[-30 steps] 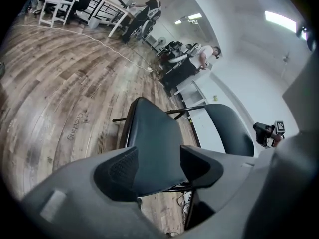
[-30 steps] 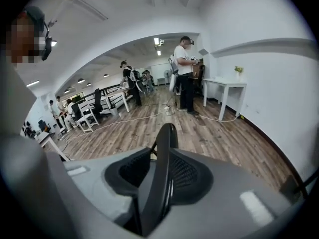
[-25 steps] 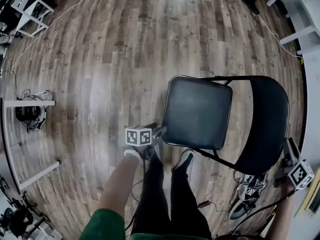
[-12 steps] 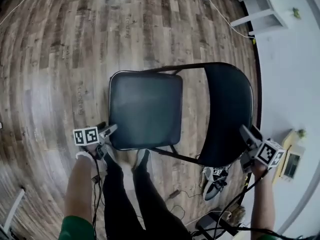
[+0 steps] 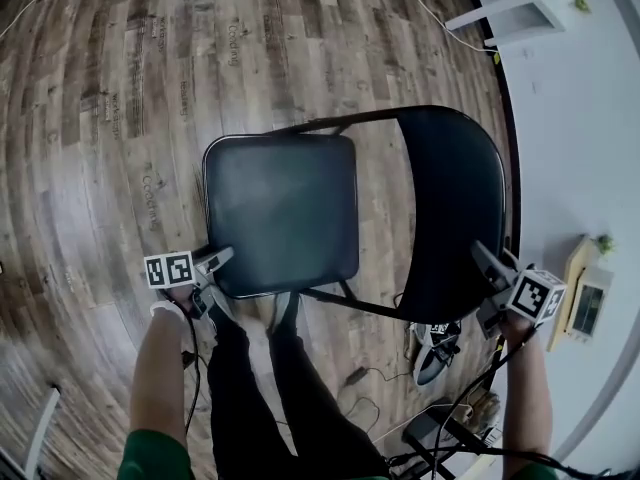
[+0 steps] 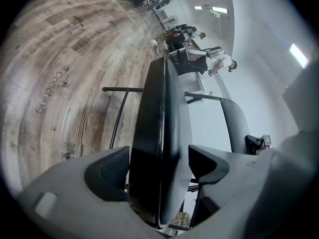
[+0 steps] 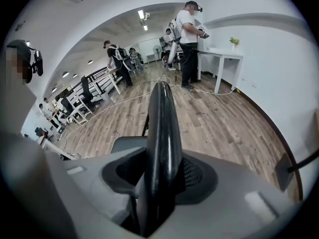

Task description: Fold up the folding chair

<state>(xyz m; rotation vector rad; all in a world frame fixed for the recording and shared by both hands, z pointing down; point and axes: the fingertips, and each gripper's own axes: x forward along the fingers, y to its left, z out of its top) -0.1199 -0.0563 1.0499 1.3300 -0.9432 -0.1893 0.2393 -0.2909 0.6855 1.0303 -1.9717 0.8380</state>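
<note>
The black folding chair stands unfolded on the wood floor, its seat (image 5: 285, 208) in the middle and its backrest (image 5: 455, 208) to the right. My left gripper (image 5: 225, 260) is at the seat's near left corner. In the left gripper view the padded seat edge (image 6: 159, 108) runs between the wide-open jaws, with no clear press. My right gripper (image 5: 485, 286) straddles the backrest's top edge. Its jaws are closing, and in the right gripper view both pads lie against the backrest (image 7: 162, 123).
The person's legs and shoes (image 5: 260, 388) stand just in front of the seat. Cables and a small device (image 5: 432, 353) lie on the floor behind the backrest. A white table (image 5: 510, 8) and wall are at the right. Several people (image 7: 188, 44) stand farther off.
Both grippers have sunk onto the chair. The right one came in from the lower right onto the backrest's top edge, and the left settled over the seat corner.
</note>
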